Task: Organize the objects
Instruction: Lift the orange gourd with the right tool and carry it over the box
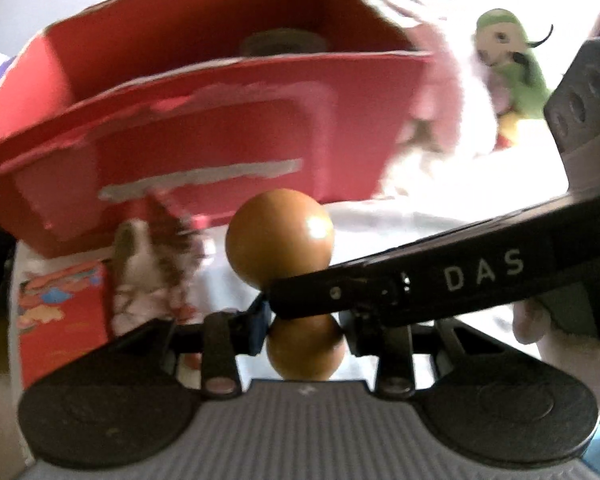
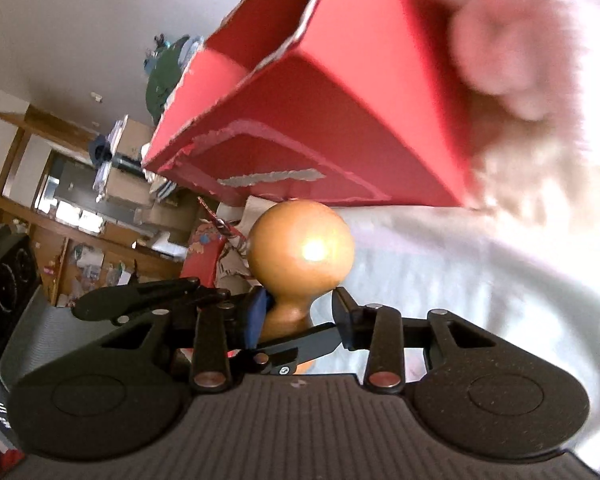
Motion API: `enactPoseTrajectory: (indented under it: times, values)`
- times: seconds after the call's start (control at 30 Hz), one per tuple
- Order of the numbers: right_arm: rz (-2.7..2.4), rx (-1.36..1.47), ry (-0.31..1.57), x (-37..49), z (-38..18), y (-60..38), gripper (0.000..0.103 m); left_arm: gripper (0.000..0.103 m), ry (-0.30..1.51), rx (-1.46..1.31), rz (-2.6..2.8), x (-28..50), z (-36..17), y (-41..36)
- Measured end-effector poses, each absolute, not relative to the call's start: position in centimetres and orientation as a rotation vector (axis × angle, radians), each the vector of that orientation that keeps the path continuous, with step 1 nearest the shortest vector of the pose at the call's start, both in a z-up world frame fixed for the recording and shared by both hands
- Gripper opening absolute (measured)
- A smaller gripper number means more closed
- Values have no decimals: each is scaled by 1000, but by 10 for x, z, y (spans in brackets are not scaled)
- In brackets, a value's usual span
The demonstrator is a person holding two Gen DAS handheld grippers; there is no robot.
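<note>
From my left, the left tool [image 1: 304, 312] is clamped on the narrow waist of a wooden dumbbell-shaped massager [image 1: 280, 234], holding it just in front of the red cardboard box [image 1: 204, 120] on the white-covered surface [image 1: 440, 216]. To the right, my right tool [image 2: 300, 316] stands open around that same neck, its right pad clear of the wood. The piece looks hard, smooth and probably slippery on its balls, so I'd grip only at the waist
</note>
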State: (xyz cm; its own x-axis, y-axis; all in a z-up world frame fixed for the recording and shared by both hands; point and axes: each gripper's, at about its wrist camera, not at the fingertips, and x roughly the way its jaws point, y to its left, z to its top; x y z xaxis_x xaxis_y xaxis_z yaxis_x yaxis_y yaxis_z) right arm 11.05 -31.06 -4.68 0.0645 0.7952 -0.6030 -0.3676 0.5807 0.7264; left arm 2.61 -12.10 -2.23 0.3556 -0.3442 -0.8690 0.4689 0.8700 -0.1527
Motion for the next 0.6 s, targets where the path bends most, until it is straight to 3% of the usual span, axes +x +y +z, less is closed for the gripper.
enactPoseTrajectory:
  times: [0.43,0.6]
  values:
    - [817,496,977,93,15,-409,39,38,908,183,-796,1,51,-188]
    - [832,480,875,99,43,-398,39,38,815,185,-822,3,80,-198]
